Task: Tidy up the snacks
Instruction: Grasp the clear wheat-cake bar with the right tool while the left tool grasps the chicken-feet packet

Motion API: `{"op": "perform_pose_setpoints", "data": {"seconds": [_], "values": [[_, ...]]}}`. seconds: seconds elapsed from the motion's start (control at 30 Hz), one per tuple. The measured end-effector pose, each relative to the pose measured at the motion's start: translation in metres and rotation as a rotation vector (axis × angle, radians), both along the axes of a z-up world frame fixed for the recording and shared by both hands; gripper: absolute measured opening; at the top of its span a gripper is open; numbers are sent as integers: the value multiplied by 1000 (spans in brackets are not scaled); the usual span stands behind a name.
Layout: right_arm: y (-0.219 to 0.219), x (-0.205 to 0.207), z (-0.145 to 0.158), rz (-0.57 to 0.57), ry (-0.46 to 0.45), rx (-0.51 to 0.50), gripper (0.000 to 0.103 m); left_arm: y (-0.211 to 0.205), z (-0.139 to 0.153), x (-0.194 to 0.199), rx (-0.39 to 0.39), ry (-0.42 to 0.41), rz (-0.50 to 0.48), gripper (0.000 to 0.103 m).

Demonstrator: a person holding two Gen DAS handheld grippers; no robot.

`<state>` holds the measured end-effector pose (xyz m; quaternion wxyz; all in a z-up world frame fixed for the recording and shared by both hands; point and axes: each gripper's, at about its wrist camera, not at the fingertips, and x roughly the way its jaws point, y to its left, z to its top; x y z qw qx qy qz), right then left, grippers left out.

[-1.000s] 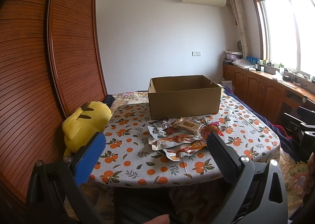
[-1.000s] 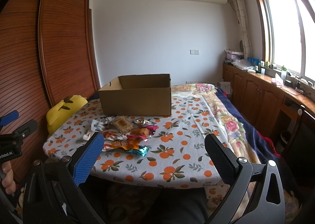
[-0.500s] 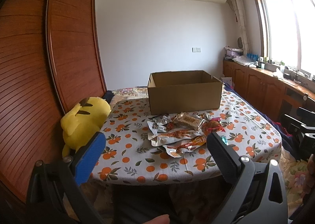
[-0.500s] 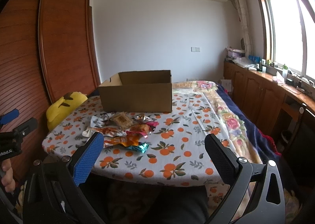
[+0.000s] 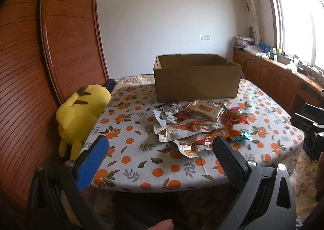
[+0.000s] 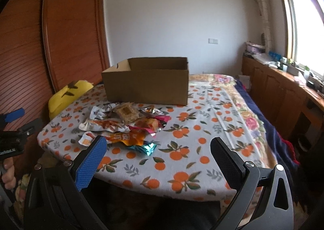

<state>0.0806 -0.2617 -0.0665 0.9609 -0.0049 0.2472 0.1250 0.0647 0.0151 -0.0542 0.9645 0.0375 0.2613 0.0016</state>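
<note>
While both my tongs, the left gripper (image 5: 160,149) and right gripper (image 6: 158,150), hang apart and empty at frame bottom, the snack packets (image 5: 199,122) lie heaped mid-frame, just below the cardboard box (image 5: 195,79). I judge nothing is sorted; next I must reach in and pinch one packet.

- Left gripper (image 5: 160,146) held wide apart, empty, near the table (image 5: 129,171) edge.
- Snack packets (image 5: 194,122) piled before an open cardboard box (image 5: 195,80).
- Yellow plush toy (image 5: 81,114) beside the table.
</note>
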Motion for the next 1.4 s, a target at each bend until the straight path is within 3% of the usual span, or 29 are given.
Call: {"op": "perform_pose_setpoints", "data": {"seconds": [0.17, 0.4, 0.67, 0.83, 1.0, 1.3, 1.4], "values": [[7, 34, -19, 61, 50, -7, 103, 4, -23, 34, 10, 52, -3, 103], [19, 80, -44, 133, 140, 16, 102, 0, -33, 71, 14, 93, -53, 102], [51, 136, -38, 255, 174, 6, 100, 5, -32, 105, 6, 117, -97, 102], [77, 174, -35, 348, 229, -5, 92, 19, -40, 125, -34, 156, -117, 102], [110, 205, -46, 421, 292, -91, 79, 27, -52, 138, -60, 197, -143, 101], [133, 230, -64, 442, 362, -196, 61, 27, -58, 149, -43, 247, -250, 98], [139, 237, -72, 449, 409, -220, 60, 23, -60, 152, -36, 261, -286, 96]]}}
